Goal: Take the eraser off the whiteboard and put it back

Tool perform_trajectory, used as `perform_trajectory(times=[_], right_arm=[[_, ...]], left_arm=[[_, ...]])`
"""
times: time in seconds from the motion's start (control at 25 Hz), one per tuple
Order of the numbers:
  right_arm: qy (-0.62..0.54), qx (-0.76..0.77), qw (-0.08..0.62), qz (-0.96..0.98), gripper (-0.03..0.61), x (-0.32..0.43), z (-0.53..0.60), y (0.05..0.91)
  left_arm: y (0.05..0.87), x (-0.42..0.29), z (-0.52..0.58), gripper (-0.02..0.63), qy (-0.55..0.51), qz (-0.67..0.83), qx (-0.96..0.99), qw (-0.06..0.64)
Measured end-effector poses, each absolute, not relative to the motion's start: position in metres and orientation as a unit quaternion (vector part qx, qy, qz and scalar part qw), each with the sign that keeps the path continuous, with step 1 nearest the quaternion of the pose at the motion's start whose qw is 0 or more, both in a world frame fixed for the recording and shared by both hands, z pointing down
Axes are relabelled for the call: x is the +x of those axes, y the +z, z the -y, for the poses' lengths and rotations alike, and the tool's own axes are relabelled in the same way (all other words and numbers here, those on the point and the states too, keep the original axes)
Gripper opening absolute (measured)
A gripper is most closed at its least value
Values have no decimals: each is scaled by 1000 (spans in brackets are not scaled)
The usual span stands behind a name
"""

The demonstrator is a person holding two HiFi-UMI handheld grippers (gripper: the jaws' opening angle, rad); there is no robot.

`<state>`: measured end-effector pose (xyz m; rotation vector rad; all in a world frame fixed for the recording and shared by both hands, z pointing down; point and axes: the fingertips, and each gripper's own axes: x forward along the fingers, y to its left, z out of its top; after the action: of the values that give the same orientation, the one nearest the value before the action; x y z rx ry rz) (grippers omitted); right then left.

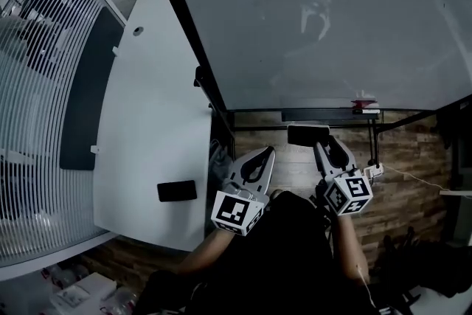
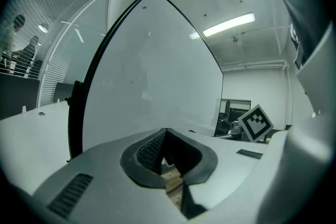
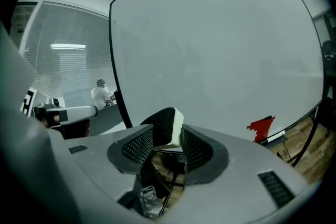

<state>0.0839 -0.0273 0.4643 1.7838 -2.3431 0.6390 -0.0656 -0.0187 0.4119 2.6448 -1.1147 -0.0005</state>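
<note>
The black eraser with a white felt face sits between the jaws of my right gripper, which is shut on it. It is held just below the whiteboard and its tray, off the board surface. In the right gripper view the whiteboard fills the background ahead of the right gripper. My left gripper hangs beside it to the left, its jaws meeting at the tips with nothing between them. The whiteboard stands ahead of the left gripper too.
A red item and a marker lie on the tray at the right. A white tabletop with a black object lies left. Beyond it are glass walls with blinds. Wooden floor and a power strip lie below.
</note>
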Motion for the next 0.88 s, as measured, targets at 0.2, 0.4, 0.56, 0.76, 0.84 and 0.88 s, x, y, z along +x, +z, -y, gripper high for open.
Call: perform_trajectory(times=[0.2,0.4,0.56,0.76,0.84,0.88], right_arm=[[239,586,61,772,177,78,43,488],[250,579,66,773,176,73,56,503],[271,565,60,777,177,72,64,521],[296,563,49,770,176,75,77,534],[301,565,49,767,176,79,81,543],[305,565,47,765,176,81,83,548]], left_arm=[[418,-72,22,6,0,376,916,143],[417,-73,24,6,-4,374,917,138],[421,-74,33,6,-8,386,912,136],[426,-73,41,6,-1,396,908,136],[429,-70,43,6,3,397,908,136],[430,-68,44,6,5,398,907,136]])
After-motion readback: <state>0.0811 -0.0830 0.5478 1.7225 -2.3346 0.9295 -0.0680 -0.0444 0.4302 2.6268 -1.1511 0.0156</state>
